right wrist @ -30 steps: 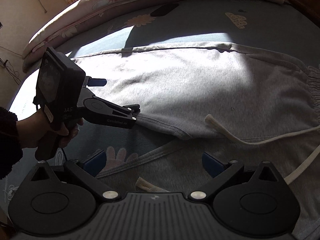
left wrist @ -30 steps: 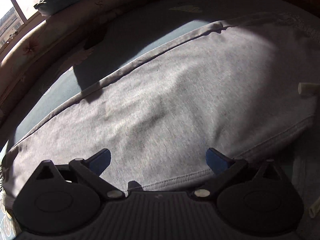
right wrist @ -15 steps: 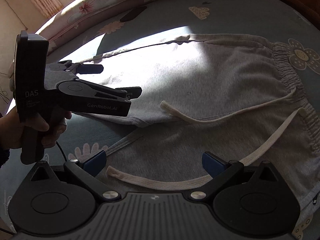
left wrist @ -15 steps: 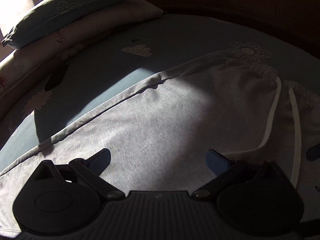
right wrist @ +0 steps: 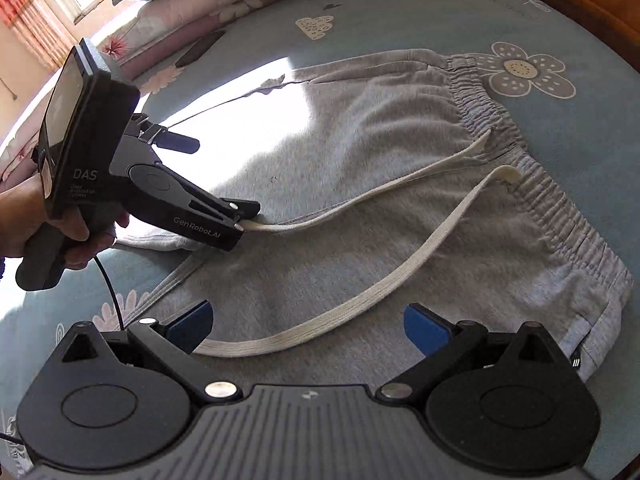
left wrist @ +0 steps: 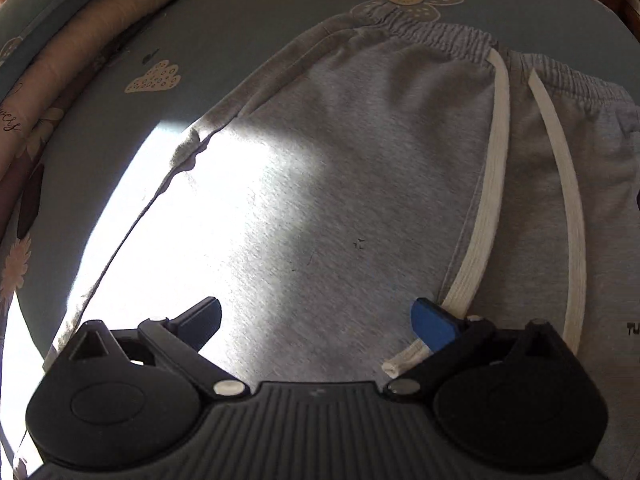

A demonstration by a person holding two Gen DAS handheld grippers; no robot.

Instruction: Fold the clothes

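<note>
"GenRobot.AI" left claw [right wrist: 224, 184], "DAS" on its housing

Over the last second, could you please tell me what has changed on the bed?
The left tongs have travelled along the grey sweatpants toward the waistband, ending beside the tip of one drawstring; both tongs are open, holding nothing. The right tongs advanced too, over the other drawstring. The sweatpants stayed flat on the bedsheet.

left gripper [right wrist: 224, 184]: black body, "GenRobot.AI", "DAS" print | fingers [left wrist: 434, 322]: blue pads | black cable [right wrist: 108, 284]
</note>
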